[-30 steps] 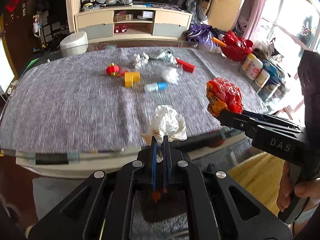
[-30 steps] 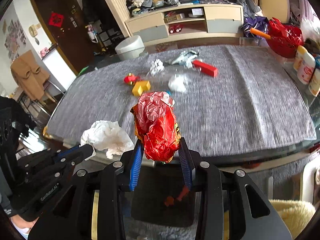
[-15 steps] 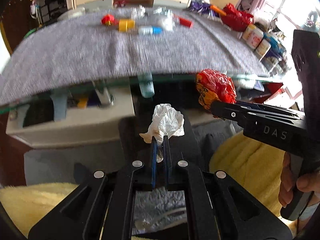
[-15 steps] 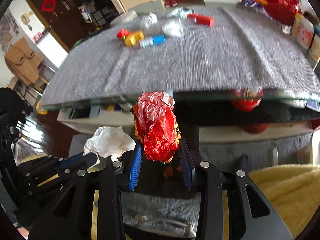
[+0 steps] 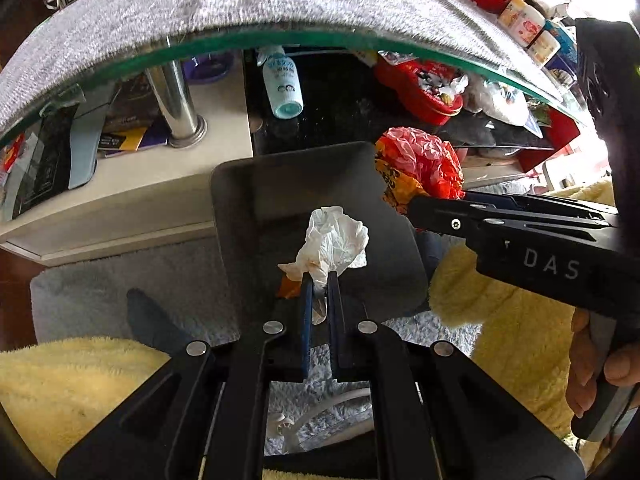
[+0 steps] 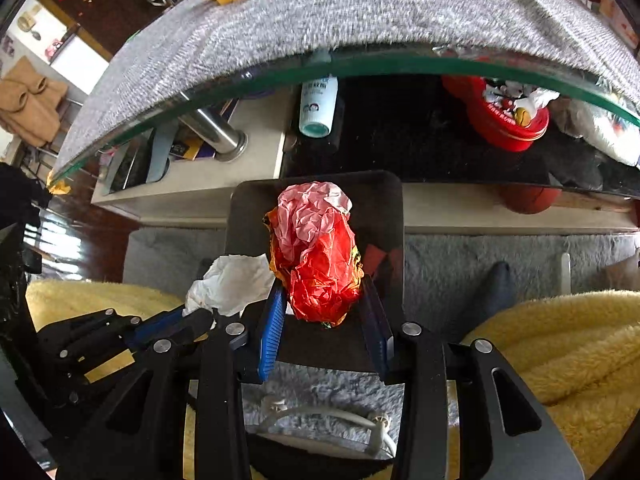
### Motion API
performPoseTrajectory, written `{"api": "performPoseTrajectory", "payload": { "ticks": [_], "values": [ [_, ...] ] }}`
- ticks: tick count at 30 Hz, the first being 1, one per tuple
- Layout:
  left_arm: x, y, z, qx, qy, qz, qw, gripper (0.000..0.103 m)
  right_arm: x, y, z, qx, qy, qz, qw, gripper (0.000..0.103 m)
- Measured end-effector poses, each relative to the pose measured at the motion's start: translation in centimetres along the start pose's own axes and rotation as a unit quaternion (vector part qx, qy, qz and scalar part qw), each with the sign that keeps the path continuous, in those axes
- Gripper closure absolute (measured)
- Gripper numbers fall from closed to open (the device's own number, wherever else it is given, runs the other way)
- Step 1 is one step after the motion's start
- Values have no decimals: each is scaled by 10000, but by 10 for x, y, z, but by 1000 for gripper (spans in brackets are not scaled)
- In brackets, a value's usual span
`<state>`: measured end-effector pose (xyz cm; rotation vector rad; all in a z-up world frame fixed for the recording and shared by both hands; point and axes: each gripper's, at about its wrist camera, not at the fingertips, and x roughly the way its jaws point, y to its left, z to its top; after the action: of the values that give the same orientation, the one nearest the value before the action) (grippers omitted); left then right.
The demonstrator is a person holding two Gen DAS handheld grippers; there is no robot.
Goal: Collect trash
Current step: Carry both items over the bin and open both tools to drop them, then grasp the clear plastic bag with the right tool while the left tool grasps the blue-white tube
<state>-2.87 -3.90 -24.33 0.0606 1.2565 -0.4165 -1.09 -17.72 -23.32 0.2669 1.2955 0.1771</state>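
Observation:
A crumpled white tissue (image 5: pixel 336 240) sticks up from my left gripper (image 5: pixel 318 280), whose jaws are shut on its lower end. In the right wrist view the same tissue (image 6: pixel 232 284) and the left gripper (image 6: pixel 200 314) show at lower left. My right gripper (image 6: pixel 324 304) is shut on a crumpled red and orange wrapper (image 6: pixel 316 256), its blue pads pressing both sides. From the left wrist view the wrapper (image 5: pixel 420 160) and the right gripper (image 5: pixel 416 204) sit to the right. Both pieces hang over a black bin (image 5: pixel 280 184) (image 6: pixel 380 208) on the floor.
The glass table edge (image 5: pixel 320 38) with its grey cloth (image 6: pixel 360 12) arches across the top. Under it are a metal leg (image 5: pixel 180 108), a lying white bottle (image 5: pixel 282 84) and a red tin (image 6: pixel 508 120). Yellow fluffy trousers (image 6: pixel 560 340), a grey rug (image 5: pixel 120 280) and a white cable (image 6: pixel 320 412) lie below.
Both grippers have sunk from table height to below the glass edge and tipped downward, each still holding its trash. The black bin now lies under them.

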Motion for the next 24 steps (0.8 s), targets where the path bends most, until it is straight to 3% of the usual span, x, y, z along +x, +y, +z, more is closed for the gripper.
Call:
{"api": "performPoseTrajectory", "payload": {
  "ticks": [4, 9, 13, 16, 18, 20, 24],
  "values": [
    [0, 3, 1, -33, -38, 66, 10000, 89, 1, 1, 3, 1, -6, -22, 10000, 60],
    [-5, 10, 3, -140, -113, 110, 9998, 69, -2, -2, 8, 17, -97, -78, 9999, 48],
    [-13, 15, 6, -191, -231, 164, 9994, 53, -7, -6, 11, 51, -219, -133, 9997, 32],
    [-24, 17, 9, -202, -399, 216, 9988, 35, -15, -11, 15, 141, -382, -163, 9990, 20],
    [-31, 20, 12, -234, -525, 276, 9980, 20, -22, -15, 19, 186, -496, -194, 9984, 19],
    [-42, 23, 16, -282, -714, 341, 9965, 14, -33, -16, 24, 131, -722, -216, 9971, 18],
    [-61, 27, 27, -320, -1091, 556, 9920, 11, -56, -19, 38, 146, -1066, -245, 9939, 16]
  ]
}}
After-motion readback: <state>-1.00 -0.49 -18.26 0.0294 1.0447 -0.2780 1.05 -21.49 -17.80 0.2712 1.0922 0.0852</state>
